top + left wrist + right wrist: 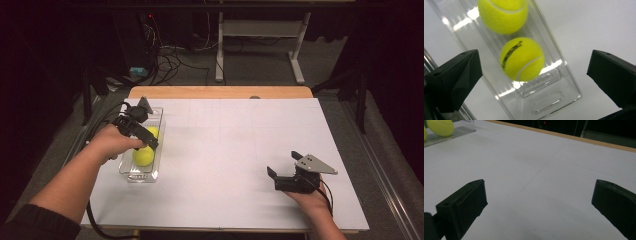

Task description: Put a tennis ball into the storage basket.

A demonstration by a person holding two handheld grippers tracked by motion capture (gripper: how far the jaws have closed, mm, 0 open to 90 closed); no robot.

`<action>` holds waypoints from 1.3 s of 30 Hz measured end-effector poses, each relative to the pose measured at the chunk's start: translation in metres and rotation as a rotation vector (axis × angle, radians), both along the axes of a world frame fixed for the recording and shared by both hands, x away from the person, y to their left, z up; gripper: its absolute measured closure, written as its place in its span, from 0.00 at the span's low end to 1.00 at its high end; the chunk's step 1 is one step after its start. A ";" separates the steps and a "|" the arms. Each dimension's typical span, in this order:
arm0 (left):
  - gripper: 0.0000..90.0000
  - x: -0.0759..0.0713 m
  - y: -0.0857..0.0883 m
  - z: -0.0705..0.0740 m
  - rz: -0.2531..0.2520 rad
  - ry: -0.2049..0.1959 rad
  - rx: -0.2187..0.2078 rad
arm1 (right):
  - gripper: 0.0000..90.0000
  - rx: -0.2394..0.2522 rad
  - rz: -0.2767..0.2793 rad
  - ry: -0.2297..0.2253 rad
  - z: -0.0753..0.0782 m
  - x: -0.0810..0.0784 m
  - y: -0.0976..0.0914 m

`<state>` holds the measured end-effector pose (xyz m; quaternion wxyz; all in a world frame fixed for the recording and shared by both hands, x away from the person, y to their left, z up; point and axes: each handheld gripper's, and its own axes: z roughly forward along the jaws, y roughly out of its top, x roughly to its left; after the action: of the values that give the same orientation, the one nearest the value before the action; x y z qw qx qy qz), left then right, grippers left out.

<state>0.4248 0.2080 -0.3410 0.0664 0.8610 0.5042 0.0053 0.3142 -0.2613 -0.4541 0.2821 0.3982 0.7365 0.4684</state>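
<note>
Tennis balls first: two fuzzy yellow ones, and both sit inside the long clear plastic tray [156,131] at the left side of the white worktop [230,150]. From the left gripper view, the nearer yellow tennis ball with the black mark [522,59] lies straight ahead and below the left gripper [534,75], dead centre between its two black jaws, which are spread wide with nothing pinched and both clear of the ball. The second yellow tennis ball [503,14] is just beyond it, farther along the tray, close to the first; can't tell if they touch. The tray's long axis runs away from the person in the high view, and the balls line up along it. Pretty clearly the left hand is the near one here, hovering right over the tray, while the right gripper [284,170] sits well apart on the far right of the worktop, jaws also spread and holding nothing, pointing across bare surface. So: two balls, one tray, two grippers. Any next move on the balls looks like a left-hand job, straight down.
</note>
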 end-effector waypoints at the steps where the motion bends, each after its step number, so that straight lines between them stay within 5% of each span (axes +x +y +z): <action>1: 0.01 -0.001 -0.005 -0.001 -0.010 -0.001 -0.005 | 0.00 0.001 0.000 0.001 0.000 0.000 0.000; 11: 0.01 -0.005 -0.067 -0.012 -0.117 -0.004 -0.041 | 0.00 -0.001 0.008 0.002 -0.001 0.000 0.002; 17: 0.01 -0.013 -0.104 -0.012 -0.184 -0.037 -0.096 | 0.00 -0.001 0.013 0.001 -0.001 -0.001 0.003; 21: 0.01 -0.020 -0.123 -0.023 -0.225 -0.045 -0.092 | 0.00 -0.003 0.015 0.002 0.000 -0.001 0.004; 28: 0.01 -0.034 -0.134 -0.058 -0.218 -0.106 -0.106 | 0.00 -0.004 0.020 -0.003 0.000 -0.002 0.005; 34: 0.01 -0.049 -0.134 -0.083 -0.214 -0.142 -0.172 | 0.00 -0.001 0.024 0.000 0.000 -0.003 0.006; 39: 0.01 -0.058 -0.126 -0.098 -0.166 -0.219 -0.275 | 0.00 -0.006 0.027 -0.001 0.000 -0.003 0.008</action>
<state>0.3665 0.0823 -0.4393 0.2380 0.8767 0.4174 0.0245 0.3110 -0.2536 -0.4544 0.2772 0.3872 0.7432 0.4701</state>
